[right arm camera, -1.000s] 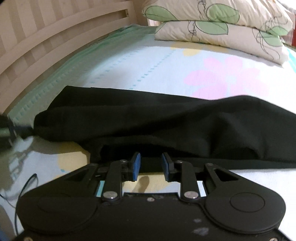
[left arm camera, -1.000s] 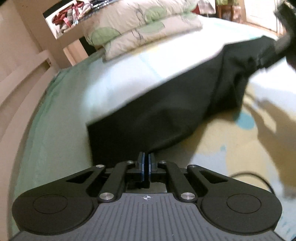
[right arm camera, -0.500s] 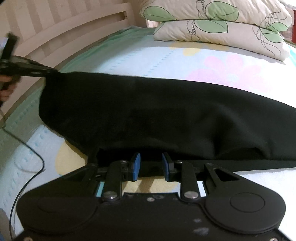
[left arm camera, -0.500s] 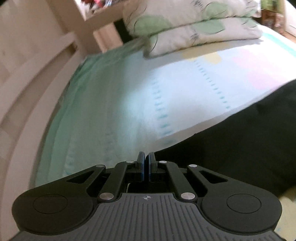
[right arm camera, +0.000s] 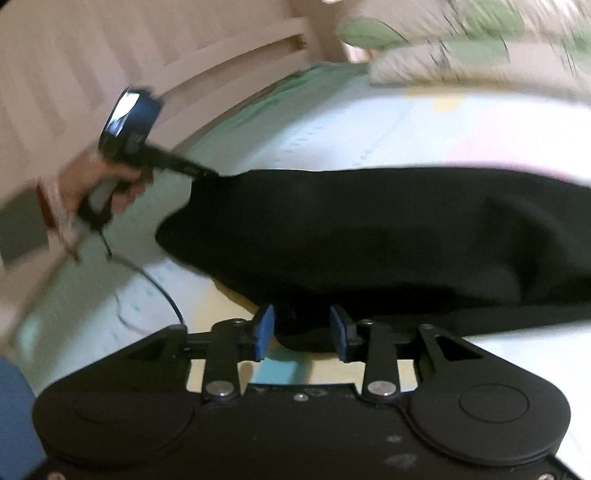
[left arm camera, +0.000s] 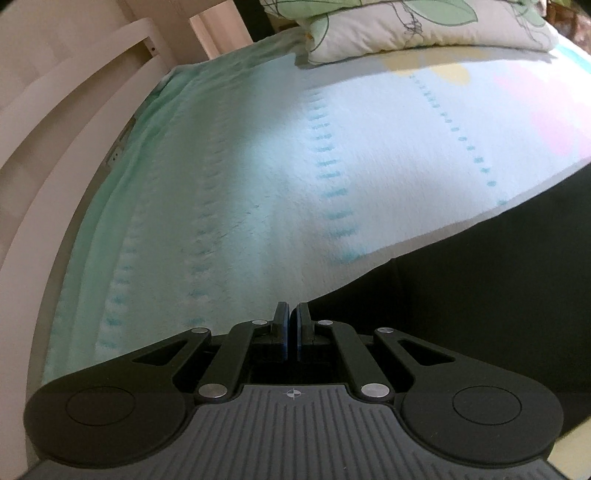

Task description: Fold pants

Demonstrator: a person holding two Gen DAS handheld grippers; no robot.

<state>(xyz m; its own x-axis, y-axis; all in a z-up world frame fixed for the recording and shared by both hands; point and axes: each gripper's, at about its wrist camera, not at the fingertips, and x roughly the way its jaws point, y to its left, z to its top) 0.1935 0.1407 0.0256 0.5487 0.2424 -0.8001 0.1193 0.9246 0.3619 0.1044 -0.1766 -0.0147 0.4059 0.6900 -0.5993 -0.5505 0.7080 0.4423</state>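
Observation:
Black pants (right arm camera: 369, 229) lie spread across the bed sheet (left arm camera: 258, 166). In the left wrist view they fill the lower right (left arm camera: 480, 295), and their edge runs straight into my left gripper (left arm camera: 291, 325), which is shut on a corner of the cloth. The right wrist view shows that left gripper (right arm camera: 207, 171), held by a hand (right arm camera: 103, 184), pulling the far-left corner taut just above the sheet. My right gripper (right arm camera: 302, 330) is at the near edge of the pants. Its jaws are opening, with a fold of black cloth lying loose between the blue pads (right arm camera: 264, 332).
Two leaf-print pillows (left arm camera: 406, 26) are stacked at the head of the bed. A pale wooden bed rail (left arm camera: 55, 129) runs along the left side. A thin dark cable (right arm camera: 162, 288) trails over the sheet below the left hand.
The left gripper carried its corner of the pants leftward toward the rail, drawing the cloth out flat. The right gripper's jaws widened and its view became blurred.

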